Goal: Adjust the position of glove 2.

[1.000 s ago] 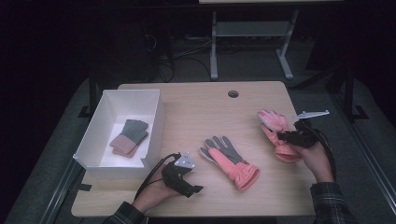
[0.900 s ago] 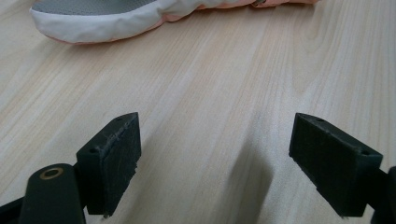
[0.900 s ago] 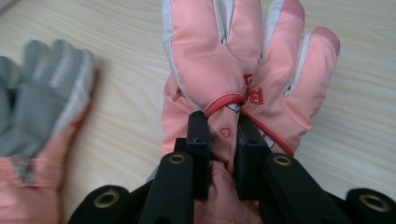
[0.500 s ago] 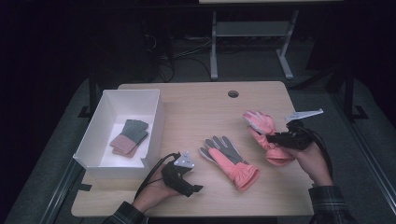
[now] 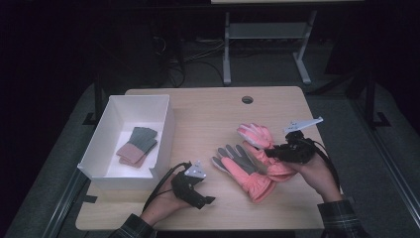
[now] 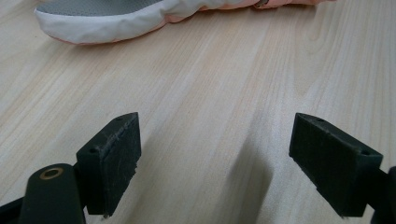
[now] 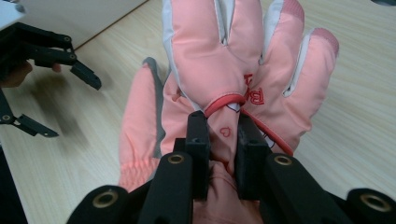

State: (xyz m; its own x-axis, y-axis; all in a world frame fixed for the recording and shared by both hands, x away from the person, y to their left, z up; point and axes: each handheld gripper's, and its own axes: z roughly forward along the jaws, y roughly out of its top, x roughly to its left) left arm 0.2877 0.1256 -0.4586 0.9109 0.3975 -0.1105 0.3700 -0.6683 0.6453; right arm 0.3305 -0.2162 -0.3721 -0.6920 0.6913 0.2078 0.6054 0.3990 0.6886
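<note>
**Two pink gloves, one pinched in my right jaws**

Two black jaws of my right gripper [image 7: 219, 140] stand close together, pinching a fold of a pink glove [image 7: 233, 60] near its wrist. Its fingers point away from me, back side up, with white strips between the fingers and a small red heart just ahead of my pads. From above, this glove [image 5: 257, 135] hangs partly over the second glove [image 5: 242, 168], which lies flat on the table [image 5: 208, 114] with its grey palm up and its pink cuff toward my side. In the right gripper view that second glove [image 7: 140, 126] shows beneath and to the left of the held one, touching it.

My right hand [image 5: 317, 173] holds the gripper [image 5: 277, 152] at the right of the table, the grey plate standing up behind it.

My left gripper [image 6: 215, 158] has its jaws spread wide with nothing between them, just bare wood. Ahead of it lies the edge of the grey-palmed glove [image 6: 107, 18], apart from my pads. From above, my left gripper [image 5: 200, 191] sits near the front edge, held low by my left hand [image 5: 163, 210], just beside the white box [image 5: 99, 148]. Inside that box lies a folded pair of knitted gloves [image 5: 137, 145], green at one end and pinkish-brown at the other.
</note>
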